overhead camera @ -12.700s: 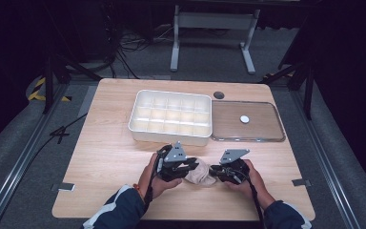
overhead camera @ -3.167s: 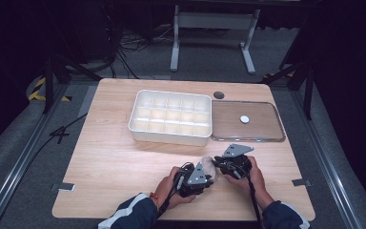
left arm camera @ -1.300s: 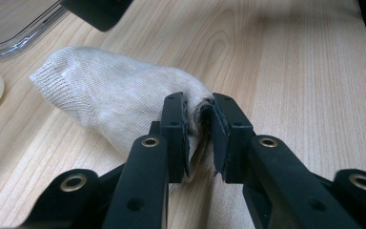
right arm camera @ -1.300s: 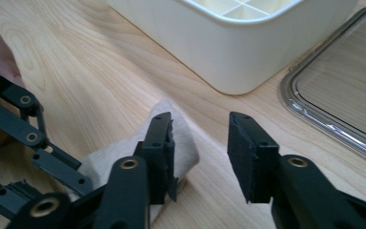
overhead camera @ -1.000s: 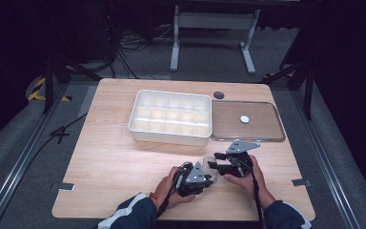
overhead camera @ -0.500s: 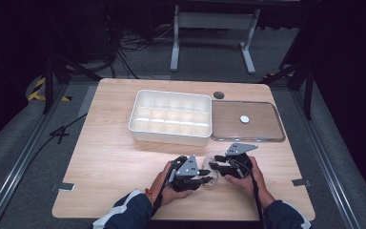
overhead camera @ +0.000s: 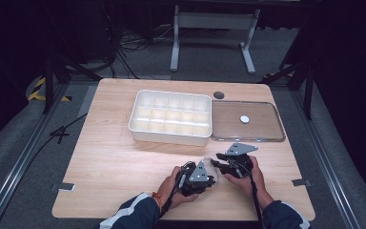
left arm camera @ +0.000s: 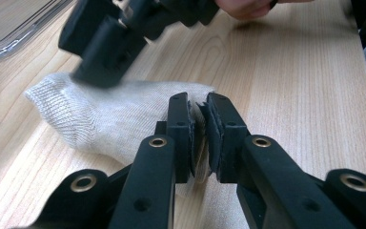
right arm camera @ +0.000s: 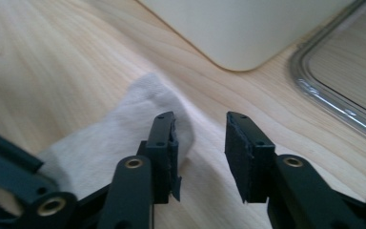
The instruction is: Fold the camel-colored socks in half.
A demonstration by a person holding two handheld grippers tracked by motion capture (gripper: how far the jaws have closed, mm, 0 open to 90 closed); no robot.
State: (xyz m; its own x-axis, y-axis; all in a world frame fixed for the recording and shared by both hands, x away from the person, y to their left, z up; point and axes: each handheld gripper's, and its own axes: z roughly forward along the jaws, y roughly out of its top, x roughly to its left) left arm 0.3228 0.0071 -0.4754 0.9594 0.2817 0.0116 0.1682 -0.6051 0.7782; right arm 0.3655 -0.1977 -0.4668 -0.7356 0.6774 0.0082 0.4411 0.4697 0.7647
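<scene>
A white tray (overhead camera: 170, 117) with a grid of compartments stands at the bench's (overhead camera: 109, 157) 12 o'clock; every compartment looks bare. Its clear lid (overhead camera: 248, 121) lies flat just to the tray's 3 o'clock, touching it, with a small white disc (overhead camera: 244, 119) on the middle. A dark round hole (overhead camera: 218, 95) sits in the bench at the lid's 11 o'clock.

The bench's 9 o'clock half is bare wood, and a strip of wood stays free between the tray and the hands. Both hands work close to the 6 o'clock edge.

The sock (left arm camera: 105, 114), pale and knitted, lies flat on the bench between the two tools, at the tray's 5 o'clock.

The left tool (left arm camera: 199, 136) lies low and near level, its jaws pinched almost together on a fold of the sock's edge. The right tool (right arm camera: 200, 148) points toward the tray; its jaws have just been closing and stand partly apart, one jaw over the sock's tip, the gap between them showing bare wood. Forearms in dark sleeves come in from 6 o'clock, the hands nearly touching.
</scene>
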